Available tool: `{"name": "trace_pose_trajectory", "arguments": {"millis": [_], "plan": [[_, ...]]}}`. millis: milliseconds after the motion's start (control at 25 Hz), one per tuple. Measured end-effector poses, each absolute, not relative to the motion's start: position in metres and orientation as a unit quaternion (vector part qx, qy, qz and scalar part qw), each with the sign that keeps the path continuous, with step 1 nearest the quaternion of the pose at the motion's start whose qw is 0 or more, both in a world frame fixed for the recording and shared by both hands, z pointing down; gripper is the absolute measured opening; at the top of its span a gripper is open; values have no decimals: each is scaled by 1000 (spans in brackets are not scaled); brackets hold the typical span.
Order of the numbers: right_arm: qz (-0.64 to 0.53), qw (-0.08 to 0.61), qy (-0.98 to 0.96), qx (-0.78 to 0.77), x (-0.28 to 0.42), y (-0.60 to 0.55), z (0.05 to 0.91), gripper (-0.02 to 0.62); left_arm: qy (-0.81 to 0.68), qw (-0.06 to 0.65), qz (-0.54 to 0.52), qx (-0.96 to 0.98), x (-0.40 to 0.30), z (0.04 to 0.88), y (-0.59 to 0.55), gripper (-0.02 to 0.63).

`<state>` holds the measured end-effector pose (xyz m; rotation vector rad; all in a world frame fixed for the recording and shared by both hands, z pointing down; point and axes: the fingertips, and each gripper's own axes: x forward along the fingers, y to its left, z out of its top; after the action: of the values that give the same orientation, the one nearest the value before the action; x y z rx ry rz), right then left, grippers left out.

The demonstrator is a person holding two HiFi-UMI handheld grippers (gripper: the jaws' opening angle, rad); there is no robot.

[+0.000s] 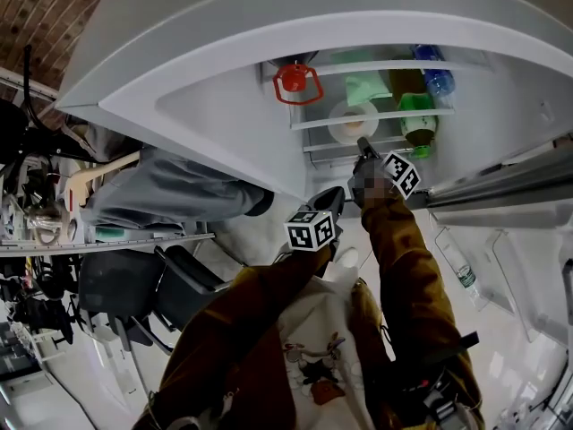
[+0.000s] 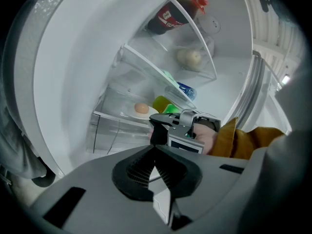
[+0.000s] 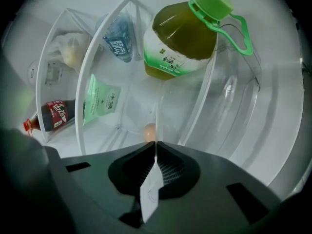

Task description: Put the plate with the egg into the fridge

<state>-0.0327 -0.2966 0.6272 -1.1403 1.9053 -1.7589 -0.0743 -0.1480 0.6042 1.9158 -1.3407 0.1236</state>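
Plate (image 2: 152, 112) with egg (image 2: 141, 108) on fridge shelf (image 2: 117, 119), brick wall (image 1: 45, 7)

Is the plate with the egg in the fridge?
Inside: plate and egg lie among the fridge shelves, held by the right gripper.

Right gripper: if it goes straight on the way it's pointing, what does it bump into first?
Probably the egg, which sits just beyond the closed tips of the right gripper, though the depth is hard to judge.

Both our claws closed.
Our left claw (image 2: 155, 154) sits empty, held back; our right claw (image 3: 156, 147), arm outstretched, clamps the plate (image 2: 127, 113) rim.
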Motion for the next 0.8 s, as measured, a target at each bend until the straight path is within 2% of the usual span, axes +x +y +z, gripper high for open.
{"name": "trace_pose_trajectory", "arguments": {"millis": [280, 400, 560, 720, 800], "plan": [[-597, 140, 680, -403, -36, -304, 624, 20, -528, 390, 49, 753, -76, 604, -151, 8], [-584, 111, 698, -400, -42, -303, 623, 56, -528, 393, 48, 751, -76, 605, -152, 8], [-542, 32, 741, -394, -50, -295, 626, 128, -526, 395, 46, 752, -73, 606, -153, 8], [-434, -95, 789, -425, -47, -289, 635, 170, -526, 397, 43, 751, -70, 605, -153, 8], [-394, -135, 796, -439, -42, -286, 639, 178, -526, 398, 42, 751, -70, 605, -152, 8]]}}
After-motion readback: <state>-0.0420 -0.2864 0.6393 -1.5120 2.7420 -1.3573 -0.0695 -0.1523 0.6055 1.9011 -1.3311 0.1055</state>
